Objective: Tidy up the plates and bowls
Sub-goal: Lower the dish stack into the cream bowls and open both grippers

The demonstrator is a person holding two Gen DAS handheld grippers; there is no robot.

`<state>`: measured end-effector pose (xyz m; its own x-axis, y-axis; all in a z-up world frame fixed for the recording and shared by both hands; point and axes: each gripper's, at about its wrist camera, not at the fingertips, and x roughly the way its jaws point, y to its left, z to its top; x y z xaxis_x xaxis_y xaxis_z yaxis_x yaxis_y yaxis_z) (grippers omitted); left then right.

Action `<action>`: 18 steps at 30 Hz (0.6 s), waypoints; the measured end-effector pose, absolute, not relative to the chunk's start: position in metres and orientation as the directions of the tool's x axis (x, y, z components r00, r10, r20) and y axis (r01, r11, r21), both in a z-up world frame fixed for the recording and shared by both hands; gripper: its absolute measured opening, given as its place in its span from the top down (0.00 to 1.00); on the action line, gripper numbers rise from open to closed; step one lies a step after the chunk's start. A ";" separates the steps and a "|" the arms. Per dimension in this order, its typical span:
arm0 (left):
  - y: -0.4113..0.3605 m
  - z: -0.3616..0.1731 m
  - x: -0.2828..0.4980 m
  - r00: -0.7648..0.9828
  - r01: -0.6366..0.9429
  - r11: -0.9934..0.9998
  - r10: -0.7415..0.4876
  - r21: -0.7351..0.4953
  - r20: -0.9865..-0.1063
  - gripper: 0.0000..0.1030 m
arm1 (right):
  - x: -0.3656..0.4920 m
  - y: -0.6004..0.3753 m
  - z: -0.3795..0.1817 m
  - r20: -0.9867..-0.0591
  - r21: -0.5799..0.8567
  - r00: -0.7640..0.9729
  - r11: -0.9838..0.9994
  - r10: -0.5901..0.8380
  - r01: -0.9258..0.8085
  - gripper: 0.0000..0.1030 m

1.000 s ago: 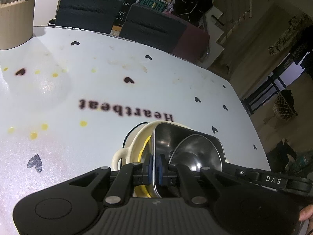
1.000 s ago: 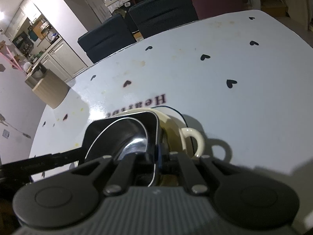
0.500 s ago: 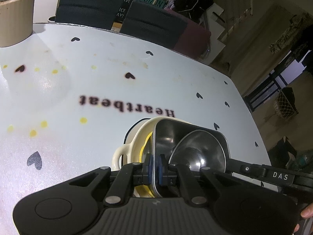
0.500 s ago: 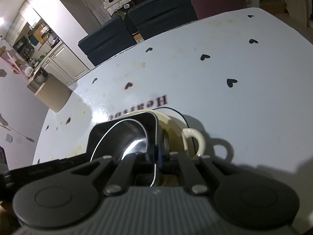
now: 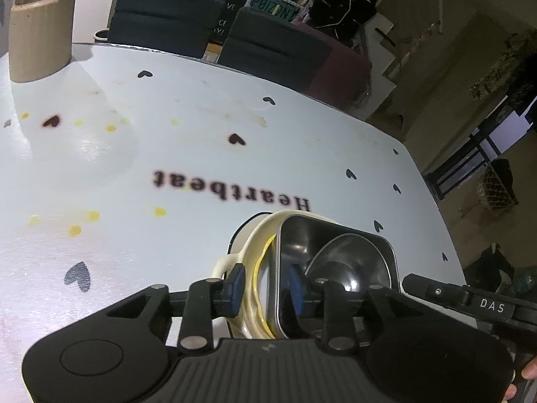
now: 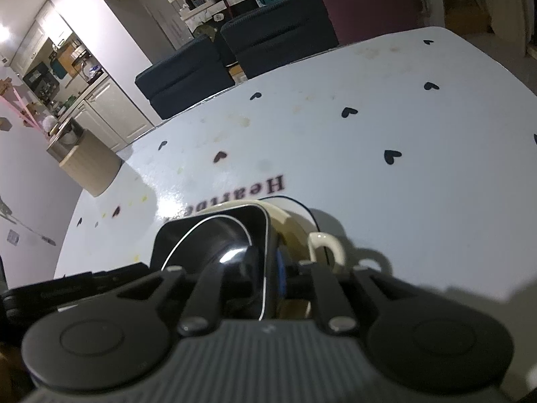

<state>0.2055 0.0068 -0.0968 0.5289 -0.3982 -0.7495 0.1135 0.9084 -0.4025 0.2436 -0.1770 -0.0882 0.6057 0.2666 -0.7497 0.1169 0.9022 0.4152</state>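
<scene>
Left wrist view: the left gripper [image 5: 265, 285] had just been opening, its fingers [image 5: 235, 283] now apart and clear of the steel tray [image 5: 335, 258], nested in the cream dish [image 5: 255, 248] on the bench [image 5: 201, 154]. Right wrist view: the right gripper [image 6: 268, 273] had eased slightly, tray wall between its fingers; whether they pressed it I could not tell. Release seemed under way; next, both would back off.

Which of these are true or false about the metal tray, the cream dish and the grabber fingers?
1. The metal tray sits inside the cream dish. True.
2. The left gripper squeezes the tray wall. False: its fingers have just been opening and stand apart, either side of the wall.
3. A round steel bowl lies in the tray. True.
4. The table is plain brown wood. False: it is white with black hearts.
5. The cream dish has a loop handle. True.
</scene>
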 end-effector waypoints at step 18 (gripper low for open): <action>0.007 -0.018 0.121 0.712 0.181 0.943 -0.322 -0.280 -0.624 0.00 | 0.164 -0.173 -0.015 -0.559 0.275 0.811 0.961 0.170 -0.012 0.20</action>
